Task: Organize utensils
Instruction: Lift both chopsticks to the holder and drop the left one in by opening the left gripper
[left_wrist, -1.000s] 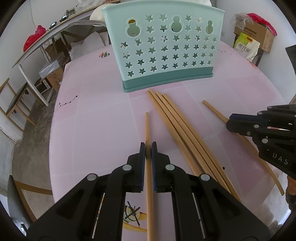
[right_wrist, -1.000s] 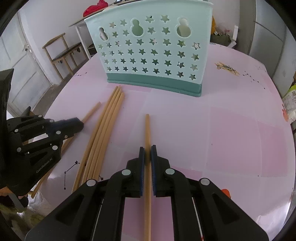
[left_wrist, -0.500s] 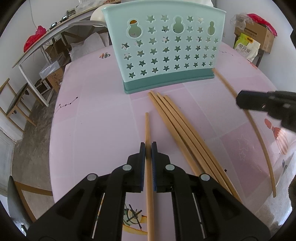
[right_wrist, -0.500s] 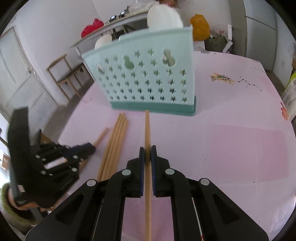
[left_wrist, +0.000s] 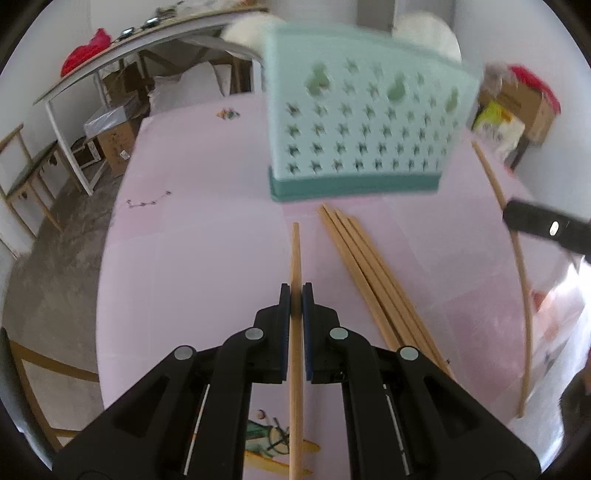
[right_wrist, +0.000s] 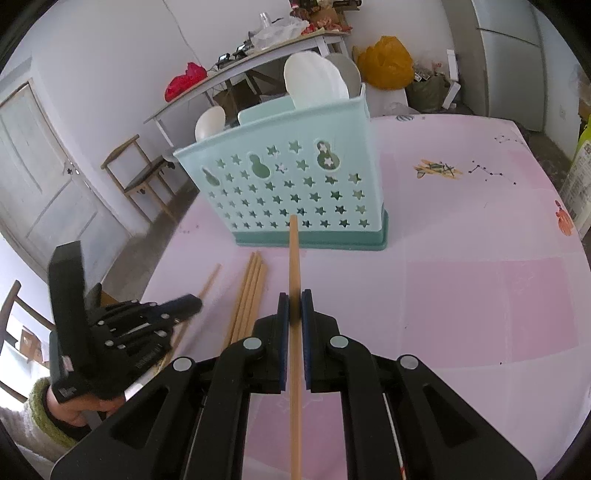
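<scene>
My left gripper (left_wrist: 295, 295) is shut on a wooden chopstick (left_wrist: 295, 254) that points toward the mint star-cut utensil basket (left_wrist: 369, 129). Several loose chopsticks (left_wrist: 369, 273) lie side by side on the pink table just right of it. My right gripper (right_wrist: 294, 299) is shut on another chopstick (right_wrist: 294, 258), held above the table with its tip in front of the basket (right_wrist: 295, 192). The right gripper (left_wrist: 511, 216) and its chopstick (left_wrist: 517, 258) show at the right edge of the left wrist view. In the right wrist view the left gripper (right_wrist: 192, 304) sits at lower left.
White spoons (right_wrist: 314, 85) stand inside the basket. The pink tablecloth (right_wrist: 480, 295) has printed pictures. A person's hand in a green cuff (right_wrist: 40, 406) holds the left gripper. A wooden chair (right_wrist: 140, 173), a long bench and cardboard boxes (left_wrist: 118, 140) stand beyond the table.
The right gripper has risen with its chopstick off the table, toward the basket. The left gripper has shifted and rolled a little, still holding its chopstick.
</scene>
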